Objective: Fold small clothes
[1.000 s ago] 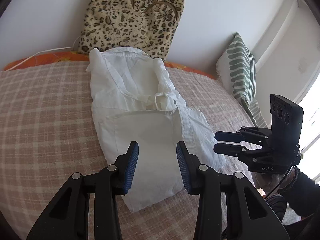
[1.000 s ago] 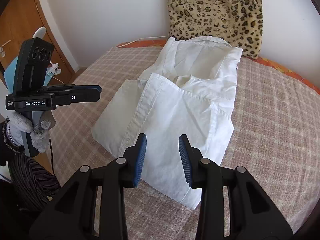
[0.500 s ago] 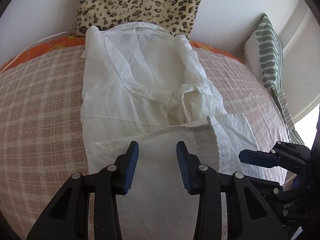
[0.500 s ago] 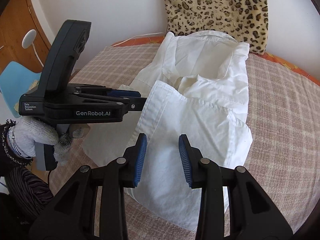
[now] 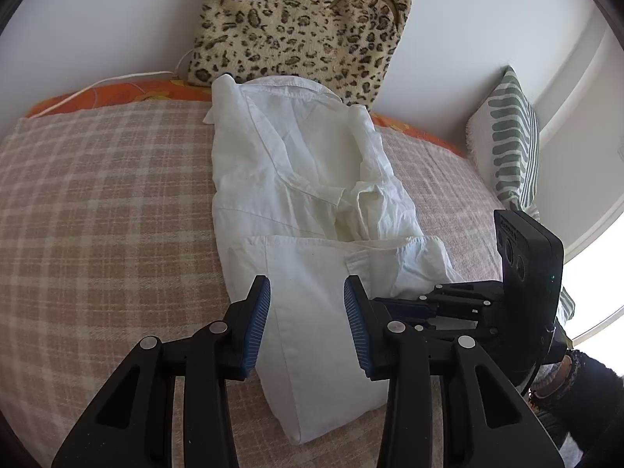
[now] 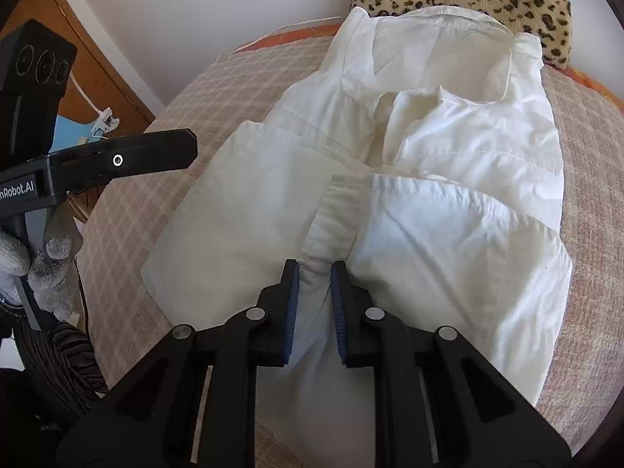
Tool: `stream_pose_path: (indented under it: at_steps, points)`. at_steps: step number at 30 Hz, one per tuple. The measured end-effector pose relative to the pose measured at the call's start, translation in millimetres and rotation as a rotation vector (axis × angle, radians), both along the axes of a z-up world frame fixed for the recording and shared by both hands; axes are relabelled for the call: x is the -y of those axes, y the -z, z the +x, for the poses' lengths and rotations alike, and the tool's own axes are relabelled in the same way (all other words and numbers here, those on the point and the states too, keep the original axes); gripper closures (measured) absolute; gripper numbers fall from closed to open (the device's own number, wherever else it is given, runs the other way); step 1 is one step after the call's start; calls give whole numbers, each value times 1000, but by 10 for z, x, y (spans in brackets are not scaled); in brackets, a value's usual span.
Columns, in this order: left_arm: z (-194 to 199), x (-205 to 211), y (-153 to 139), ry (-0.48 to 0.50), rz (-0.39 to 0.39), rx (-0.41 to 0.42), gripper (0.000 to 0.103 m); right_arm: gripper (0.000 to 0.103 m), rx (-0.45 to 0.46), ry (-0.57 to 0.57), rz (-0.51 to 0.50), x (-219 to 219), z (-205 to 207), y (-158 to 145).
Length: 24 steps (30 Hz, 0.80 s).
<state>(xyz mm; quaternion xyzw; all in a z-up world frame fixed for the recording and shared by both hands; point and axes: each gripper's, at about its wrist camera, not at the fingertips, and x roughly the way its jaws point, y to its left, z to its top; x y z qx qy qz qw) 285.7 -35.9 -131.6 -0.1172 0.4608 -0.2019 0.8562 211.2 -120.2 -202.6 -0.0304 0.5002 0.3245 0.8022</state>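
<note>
A white shirt (image 5: 296, 179) lies partly folded on the checked bedspread (image 5: 101, 202), its collar at the far end by the wall. My left gripper (image 5: 307, 304) is open and hovers over the near folded hem with nothing between its fingers. In the right wrist view the left gripper (image 6: 187, 150) shows from the side at the shirt's left edge. My right gripper (image 6: 315, 296) is down on the shirt (image 6: 448, 241). Its jaws are closing, and a raised ridge of the button placket is pinched between the blue pads. The left wrist view shows the right gripper (image 5: 425, 304) at the shirt's right edge.
A leopard-print cushion (image 5: 304, 23) leans on the wall behind the collar. A green-striped pillow (image 5: 511, 148) stands at the right. A white cable (image 5: 97, 85) runs along the orange edge. Wooden furniture (image 6: 89, 62) and a gloved hand (image 6: 46, 265) are at the bed's left side.
My right gripper has come down onto the shirt and its jaws have narrowed onto a fold of cloth. The left gripper moved in over the shirt, then drew back, still open.
</note>
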Motion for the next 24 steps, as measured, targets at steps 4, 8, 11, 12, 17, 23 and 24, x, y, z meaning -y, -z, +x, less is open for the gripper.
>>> stream_pose_path:
  at_steps: [4,8,11,12,17,23,24]
  points:
    - [-191,148,74,67,35,9,65,86,-10,22,133,276,-153,-271]
    - [-374,336,177,131,143,23,65,86,32,74,144,638,-481,-509]
    - [-408,341,286,136,168,9,65,86,43,62,59,650,-648,-442]
    - [-401,330,314,132,173,5,65,86,41,57,7,629,-659,-358]
    - [-455,381,454,161,224,31,65,90,37,83,-91,660,-625,22]
    - [-435,291,294,134,184,46,66,89,101,120,22,854,-675,-372]
    - [-435,277,247,129,179,61,66,89,118,143,20,884,-634,-418]
